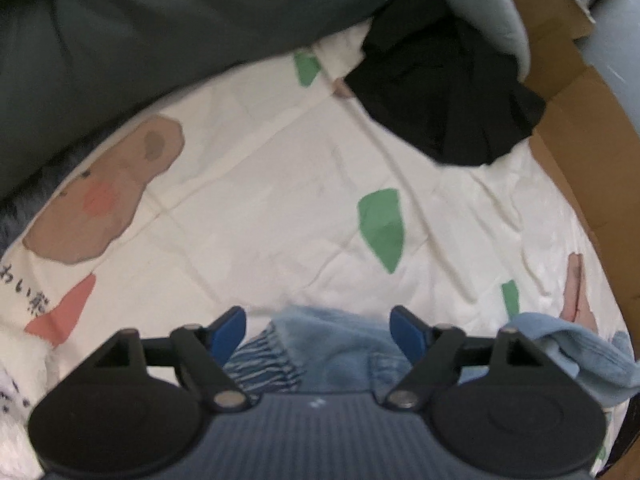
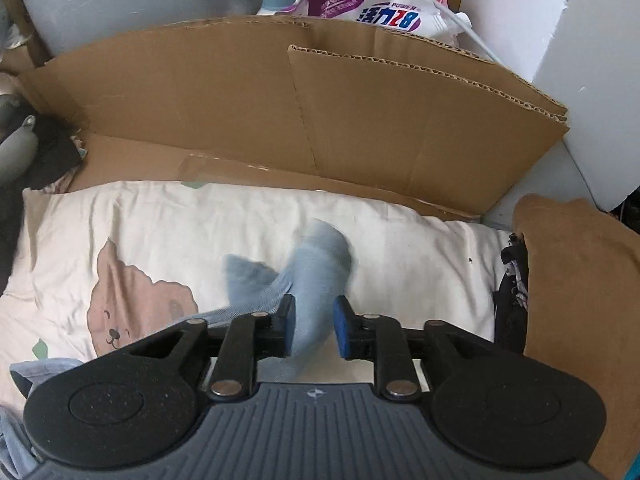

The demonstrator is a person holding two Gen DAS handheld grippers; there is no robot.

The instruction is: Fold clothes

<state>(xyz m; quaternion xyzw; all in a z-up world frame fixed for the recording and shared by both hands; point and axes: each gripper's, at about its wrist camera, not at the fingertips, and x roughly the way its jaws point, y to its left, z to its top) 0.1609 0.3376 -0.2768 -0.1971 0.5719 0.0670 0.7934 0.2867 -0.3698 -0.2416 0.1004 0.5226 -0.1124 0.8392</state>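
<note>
Socks (image 2: 320, 256) lie on the bear-print sheet (image 1: 280, 184), left gripper (image 1: 318, 334) wide open above them, right gripper (image 2: 314, 328) slackened around one, likely letting go.

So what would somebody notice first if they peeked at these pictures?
Probably the light blue fabric piece poking up between the right gripper fingers, low in the middle. Then the brown cartoon bear printed on the cream bedsheet to its left. In the left view, a crumpled black garment lies at the sheet's far edge.
</note>
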